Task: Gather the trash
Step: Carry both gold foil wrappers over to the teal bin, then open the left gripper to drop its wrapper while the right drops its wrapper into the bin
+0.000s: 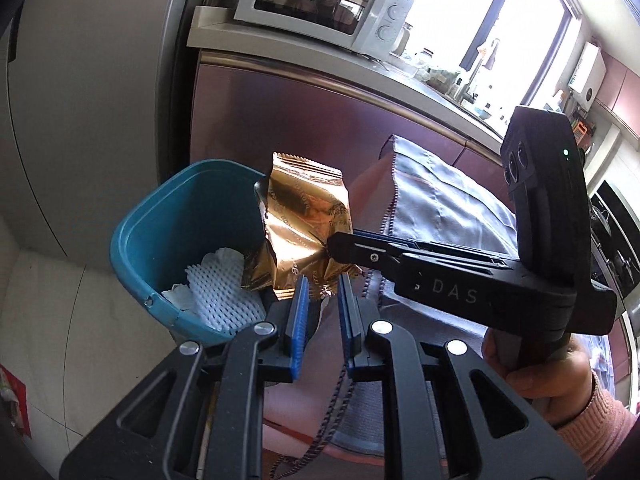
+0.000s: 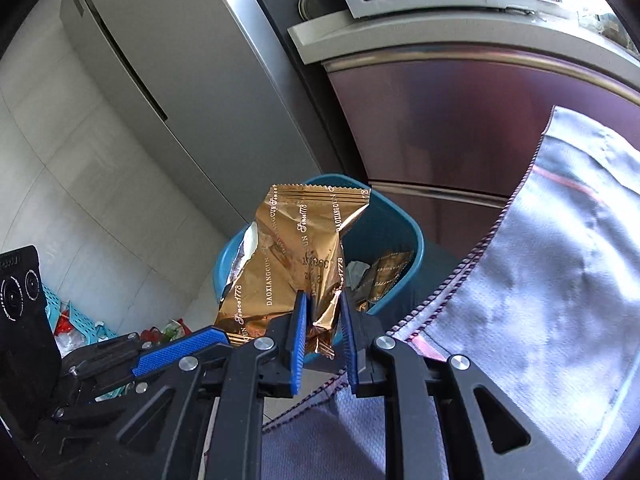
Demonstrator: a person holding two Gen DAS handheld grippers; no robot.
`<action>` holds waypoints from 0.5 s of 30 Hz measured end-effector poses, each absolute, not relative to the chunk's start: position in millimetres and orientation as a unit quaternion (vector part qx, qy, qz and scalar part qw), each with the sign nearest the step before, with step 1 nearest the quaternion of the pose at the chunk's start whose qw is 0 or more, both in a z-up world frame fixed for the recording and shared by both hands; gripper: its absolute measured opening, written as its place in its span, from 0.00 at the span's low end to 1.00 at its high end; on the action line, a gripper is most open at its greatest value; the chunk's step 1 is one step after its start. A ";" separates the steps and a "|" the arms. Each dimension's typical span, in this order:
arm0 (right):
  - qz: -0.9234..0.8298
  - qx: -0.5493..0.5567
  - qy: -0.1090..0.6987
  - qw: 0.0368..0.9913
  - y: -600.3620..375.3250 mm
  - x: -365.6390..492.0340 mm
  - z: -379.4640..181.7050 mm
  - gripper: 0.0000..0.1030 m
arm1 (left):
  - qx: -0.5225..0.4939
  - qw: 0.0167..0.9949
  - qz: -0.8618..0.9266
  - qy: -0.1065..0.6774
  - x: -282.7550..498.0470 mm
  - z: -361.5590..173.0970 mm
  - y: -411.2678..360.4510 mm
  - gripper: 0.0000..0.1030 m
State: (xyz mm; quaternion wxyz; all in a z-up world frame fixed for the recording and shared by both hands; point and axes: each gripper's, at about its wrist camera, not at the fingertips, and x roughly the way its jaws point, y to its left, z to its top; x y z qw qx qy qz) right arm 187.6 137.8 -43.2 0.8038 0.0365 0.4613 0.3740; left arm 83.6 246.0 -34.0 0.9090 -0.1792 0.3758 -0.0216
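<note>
A crumpled gold foil wrapper (image 1: pixel 304 220) hangs over the rim of a teal trash bin (image 1: pixel 136 236). My right gripper (image 2: pixel 323 314) is shut on the wrapper's lower edge (image 2: pixel 292 252); in the left wrist view it reaches in from the right and pinches the wrapper (image 1: pixel 332 246). My left gripper (image 1: pixel 323 300) is open just below the wrapper, its blue pads apart; the wrapper's bottom corner dips between them. The bin (image 2: pixel 392 236) holds white foam netting (image 1: pixel 216 296), tissue and another gold wrapper (image 2: pixel 384 276).
A grey cloth (image 1: pixel 440 208) covers the table edge to the right (image 2: pixel 540 280). A steel fridge (image 2: pixel 160 100) and a maroon cabinet (image 1: pixel 288 120) with a microwave (image 1: pixel 320 0) stand behind the bin. A blue basket with litter (image 2: pixel 76 324) sits on the floor at left.
</note>
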 end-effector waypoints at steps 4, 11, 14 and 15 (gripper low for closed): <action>0.366 0.031 0.472 0.801 147.9 191.6 -51.2 0.18 | -0.184 0.906 -0.012 0.382 87.1 -42.3 255.0 0.14; 0.361 0.029 0.476 0.802 155.9 193.9 -55.0 0.21 | -0.190 0.903 -0.002 0.385 89.8 -51.6 262.0 0.22; 0.361 0.034 0.475 0.802 152.8 192.4 -55.5 0.23 | -0.186 0.906 0.000 0.380 85.4 -50.6 260.8 0.28; 0.361 0.035 0.473 0.803 150.6 190.9 -54.9 0.25 | -0.184 0.908 0.000 0.377 84.1 -49.8 260.9 0.31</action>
